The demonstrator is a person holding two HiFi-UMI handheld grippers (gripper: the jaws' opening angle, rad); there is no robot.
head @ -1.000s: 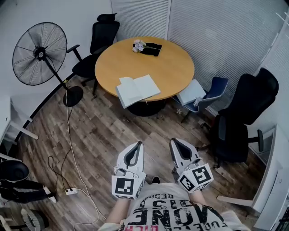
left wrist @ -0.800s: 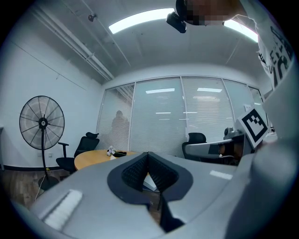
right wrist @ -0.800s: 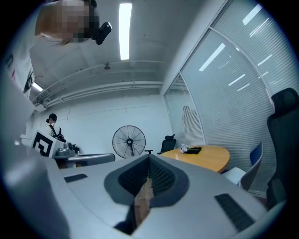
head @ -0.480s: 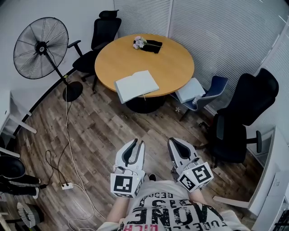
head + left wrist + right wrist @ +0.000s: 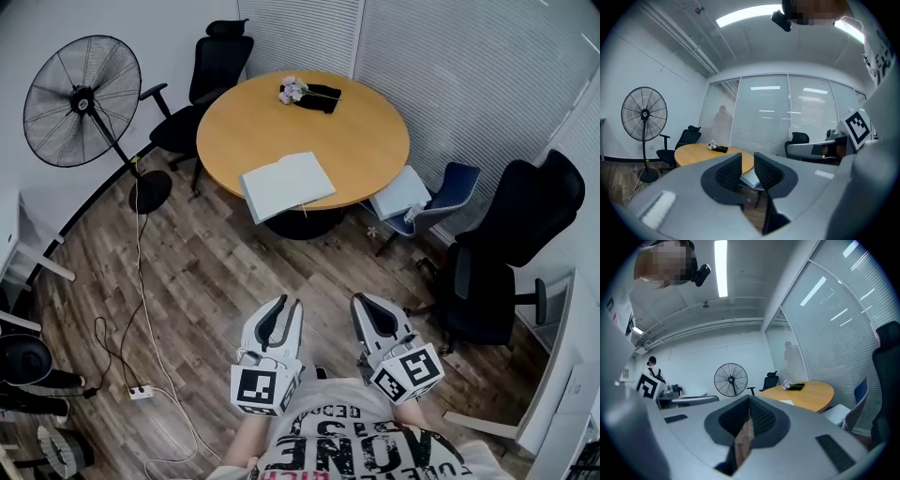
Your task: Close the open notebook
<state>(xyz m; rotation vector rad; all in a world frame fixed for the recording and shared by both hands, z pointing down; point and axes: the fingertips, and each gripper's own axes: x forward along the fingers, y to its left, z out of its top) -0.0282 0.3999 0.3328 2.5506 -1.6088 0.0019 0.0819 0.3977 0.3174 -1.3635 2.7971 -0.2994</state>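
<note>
Beyond the clenched right gripper [image 5: 749, 397], notebook [image 5: 787, 402] shows as a sliver; left gripper [image 5: 747, 154] jaws just parted, empty

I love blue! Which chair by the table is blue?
The small chair right of the round table. The office chair behind the table and the big chair far right are black.

Small office meeting room

A round wooden table [image 5: 361, 141] with a notebook [image 5: 286, 186] on it stands among black swivel chairs [image 5: 214, 67] and a blue chair [image 5: 448, 187]. Glass walls with white blinds [image 5: 469, 66] close two sides. A pedestal fan [image 5: 80, 98] stands by the plain wall, a power strip [image 5: 141, 393] lies on the wood-plank floor [image 5: 216, 272], and strip lights [image 5: 745, 15] run along the ceiling.
</note>
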